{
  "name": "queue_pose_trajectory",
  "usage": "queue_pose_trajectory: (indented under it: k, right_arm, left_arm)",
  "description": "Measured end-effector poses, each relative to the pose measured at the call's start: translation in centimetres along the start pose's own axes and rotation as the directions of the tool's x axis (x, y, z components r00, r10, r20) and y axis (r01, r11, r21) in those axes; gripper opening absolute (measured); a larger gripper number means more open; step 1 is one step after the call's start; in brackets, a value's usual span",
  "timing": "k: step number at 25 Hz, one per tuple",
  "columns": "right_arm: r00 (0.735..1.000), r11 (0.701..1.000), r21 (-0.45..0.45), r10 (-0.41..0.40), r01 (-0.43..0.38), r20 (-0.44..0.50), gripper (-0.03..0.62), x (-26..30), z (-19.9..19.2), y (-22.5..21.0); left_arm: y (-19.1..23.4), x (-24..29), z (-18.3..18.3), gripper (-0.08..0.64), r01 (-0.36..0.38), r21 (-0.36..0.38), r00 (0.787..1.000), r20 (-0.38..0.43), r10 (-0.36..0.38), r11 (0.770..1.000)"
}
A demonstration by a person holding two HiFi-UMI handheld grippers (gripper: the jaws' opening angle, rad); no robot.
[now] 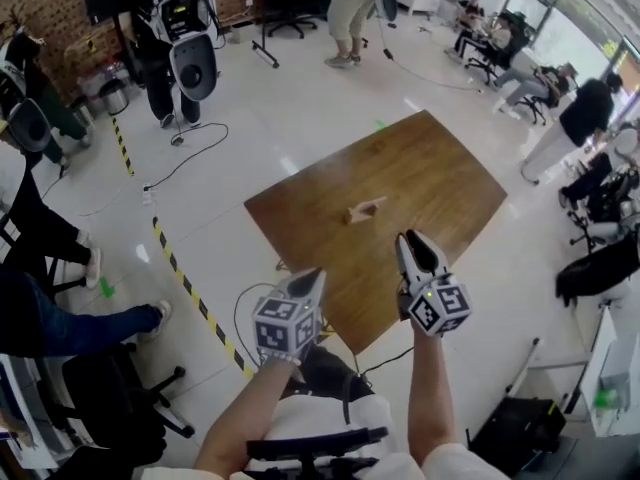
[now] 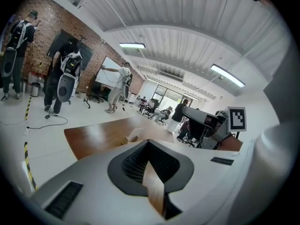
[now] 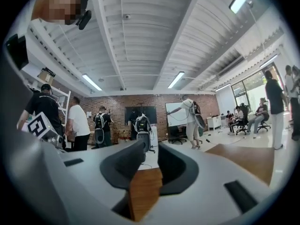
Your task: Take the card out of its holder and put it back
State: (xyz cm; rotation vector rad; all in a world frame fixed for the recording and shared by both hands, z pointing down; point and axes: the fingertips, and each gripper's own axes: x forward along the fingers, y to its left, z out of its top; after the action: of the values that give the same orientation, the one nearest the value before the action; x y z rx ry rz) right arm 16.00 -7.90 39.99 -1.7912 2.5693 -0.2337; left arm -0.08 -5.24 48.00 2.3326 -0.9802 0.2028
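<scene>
Left tool (image 1: 312, 278): held in the person's left hand above the near edge of the table (image 1: 440, 183) and tilted slightly down toward the holder (image 1: 365, 210). Jaws are closed tip to tip. Nothing is gripped; only the table's wood grain is seen through the slit behind the tips. It is judged to be shut because no work is assigned to it at this point.

Right tool (image 1: 410, 240): held level over the same edge, just right of the left tool. Jaws are parted by a narrow gap. Nothing is held; floor and table are seen through the gap. The narrow setting is judged suited to a thin card edge.

Holder: small pale wooden piece, set alone near the table's middle, ahead of both tools and well apart from them. Placed centrally, it is judged reachable by either tool.

Card: not made out separately, being too small in every view. Since neither tool carries it, it is judged to be seated in the holder.

Status: both tools are held clear of the holder and empty. Whether removal is pending or the return is complete cannot be told.
</scene>
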Motion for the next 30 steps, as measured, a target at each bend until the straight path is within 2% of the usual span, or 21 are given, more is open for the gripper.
queue_pose_trajectory:
  k: [3,6,9,11,15,23,27,30]
  right_arm:
    - [1.000,1.000,0.012,0.002,-0.002,-0.001,-0.005,-2.5,1.7,1.2]
    - [1.000,1.000,0.023,-0.017,0.017,-0.009,-0.006,-4.3,2.7,1.6]
    - [0.999,0.992,0.121,-0.032,0.035,-0.033,-0.006,-5.5,1.8,1.6]
    - [0.998,0.988,0.151,-0.021,0.029,-0.052,-0.006,-6.3,1.0,2.1]
    - [0.993,0.988,0.156,-0.003,0.021,-0.116,-0.006,-7.6,-2.0,3.5]
    - [0.973,0.977,0.208,0.010,0.039,-0.231,-0.006,-8.9,-8.1,5.5]
    - [0.965,0.976,0.210,0.007,0.050,-0.262,-0.006,-9.8,-9.4,5.5]
    - [0.962,0.968,0.245,0.010,0.060,-0.274,-0.006,-10.2,-10.2,4.9]
  left_arm:
    - [-1.3,-1.4,0.1,-0.005,0.002,-0.009,1.000,0.021,-0.002,1.000]
    - [-1.8,-2.0,0.5,-0.005,0.006,-0.005,0.999,0.038,-0.006,1.000]
    - [-1.8,-2.5,0.3,-0.006,0.007,-0.017,0.999,0.050,-0.006,1.000]
    - [-1.9,-2.7,0.1,-0.006,0.006,-0.031,0.998,0.059,-0.004,1.000]
    - [-2.5,-2.5,-0.6,-0.005,-0.004,-0.043,0.998,0.061,0.007,0.999]
    - [-4.5,-2.0,-2.5,-0.005,-0.006,-0.020,1.000,0.026,0.007,1.000]
    - [-5.6,-1.1,-3.1,-0.005,0.005,-0.017,1.000,0.010,-0.005,1.000]
    - [-6.4,-0.5,-3.6,-0.005,0.012,-0.013,1.000,-0.003,-0.012,1.000]
